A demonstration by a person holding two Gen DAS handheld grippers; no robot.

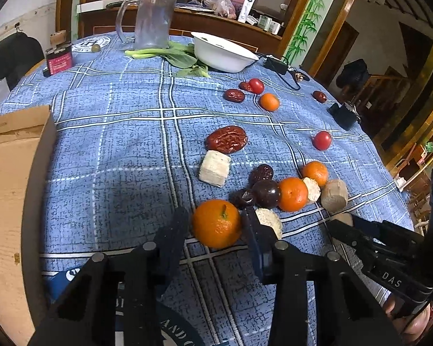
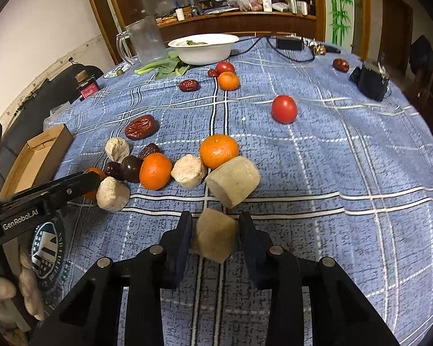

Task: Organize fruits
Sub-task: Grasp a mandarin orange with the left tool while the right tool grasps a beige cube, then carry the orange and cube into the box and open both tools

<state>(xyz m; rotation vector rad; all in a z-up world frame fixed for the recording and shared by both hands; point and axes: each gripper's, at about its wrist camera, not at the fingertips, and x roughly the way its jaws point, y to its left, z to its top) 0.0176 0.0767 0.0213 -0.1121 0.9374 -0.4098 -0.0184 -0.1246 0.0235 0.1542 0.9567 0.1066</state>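
Observation:
My left gripper is shut on an orange mandarin near the table's front. My right gripper is shut on a beige cut chunk, low over the cloth. Beyond them lies a cluster: two mandarins, dark plums, pale chunks and a larger beige cylinder. A big red date lies behind it. Tomatoes, another mandarin and small dates lie farther back. The right gripper also shows in the left wrist view.
A cardboard box stands at the left edge. A white bowl, leafy greens, a clear pitcher and a red tin stand at the back. A black adapter and a cable lie at the right.

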